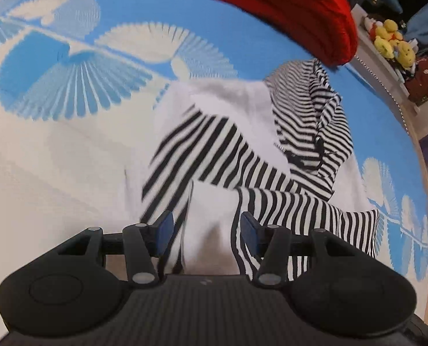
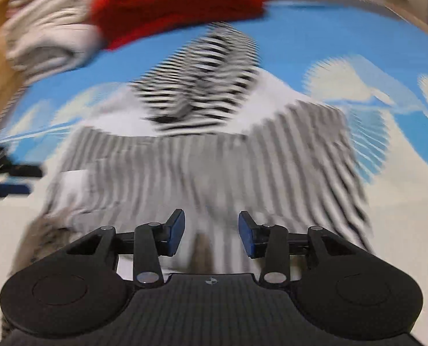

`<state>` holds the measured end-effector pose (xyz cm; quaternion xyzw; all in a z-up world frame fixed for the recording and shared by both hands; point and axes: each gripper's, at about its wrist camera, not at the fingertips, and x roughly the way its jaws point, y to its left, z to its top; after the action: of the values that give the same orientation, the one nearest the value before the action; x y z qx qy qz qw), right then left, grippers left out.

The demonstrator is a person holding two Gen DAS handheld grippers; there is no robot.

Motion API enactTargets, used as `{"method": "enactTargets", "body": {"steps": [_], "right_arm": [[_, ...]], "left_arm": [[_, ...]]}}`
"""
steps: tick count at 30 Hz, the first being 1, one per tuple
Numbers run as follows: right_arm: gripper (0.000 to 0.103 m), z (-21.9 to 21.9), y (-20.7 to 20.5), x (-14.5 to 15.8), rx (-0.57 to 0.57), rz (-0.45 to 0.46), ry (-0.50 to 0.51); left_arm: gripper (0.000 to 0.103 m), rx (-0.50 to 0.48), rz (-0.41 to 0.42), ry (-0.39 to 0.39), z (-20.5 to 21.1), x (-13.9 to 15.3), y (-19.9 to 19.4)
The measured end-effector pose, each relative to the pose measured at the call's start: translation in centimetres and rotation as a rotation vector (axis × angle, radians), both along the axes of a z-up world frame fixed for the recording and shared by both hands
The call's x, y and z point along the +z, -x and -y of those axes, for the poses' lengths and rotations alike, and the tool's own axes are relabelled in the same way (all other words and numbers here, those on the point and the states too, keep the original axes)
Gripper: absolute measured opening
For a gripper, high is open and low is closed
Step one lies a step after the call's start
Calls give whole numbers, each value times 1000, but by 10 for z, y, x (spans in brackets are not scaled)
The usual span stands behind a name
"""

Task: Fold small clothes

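Note:
A small hooded top [image 1: 222,101] lies on the blue and white patterned mat [image 1: 69,72]. Its body is white, and its hood [image 1: 309,115] and sleeves are striped black and white. One sleeve [image 1: 214,150] crosses the body, and the other [image 1: 315,213] runs out to the right. My left gripper [image 1: 206,230] hovers open over the top's near edge, with nothing between its blue pads. In the blurred right wrist view the same top [image 2: 208,155] lies with its sleeves across it. My right gripper [image 2: 211,230] stands open just above the striped cloth and grips nothing.
A red garment [image 1: 294,8] lies beyond the hood, also seen as the red garment [image 2: 173,3]. Folded white cloths [image 2: 46,37] are stacked next to it. Yellow plush toys [image 1: 392,41] sit on a shelf past the mat's edge. Dark, blue-padded parts [image 2: 9,178] show at the left.

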<state>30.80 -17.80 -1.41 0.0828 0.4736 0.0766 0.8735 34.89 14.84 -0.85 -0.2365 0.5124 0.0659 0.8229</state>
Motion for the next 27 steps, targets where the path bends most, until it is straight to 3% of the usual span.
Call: {"method": "enactTargets", "body": {"steps": [7, 8, 9, 10, 11, 14, 18, 21, 24, 27], "right_arm": [[43, 47, -8, -28, -113, -122, -61], [43, 49, -8, -29, -120, -122, -68], [43, 50, -7, -27, -122, -121, -69], [43, 51, -5, -27, -123, -117, -70], [43, 51, -5, -26, -125, -113, -70], [44, 51, -5, -20, -129, -96, -85], [44, 50, -9, -6, -130, -31, -91], [44, 51, -10, -6, -150, -30, -51], [44, 58, -12, -19, -205, -101, -21], [43, 63, -13, -29, -231, -139, 3]], "left_arm": [[55, -43, -86, 9, 14, -32, -8], [50, -57, -97, -3, 18, -35, -8], [44, -71, -104, -29, 22, -37, -8], [20, -85, -106, -61, 26, -38, -8], [2, -107, -102, -92, 28, -36, -8], [2, -170, -9, -196, 38, -5, -5], [2, -118, 109, -213, 25, 38, 7], [2, -46, 45, -230, 10, 27, 8], [3, -30, -45, -165, 0, 8, 5], [9, -37, -6, -180, 3, 13, 6]]}}
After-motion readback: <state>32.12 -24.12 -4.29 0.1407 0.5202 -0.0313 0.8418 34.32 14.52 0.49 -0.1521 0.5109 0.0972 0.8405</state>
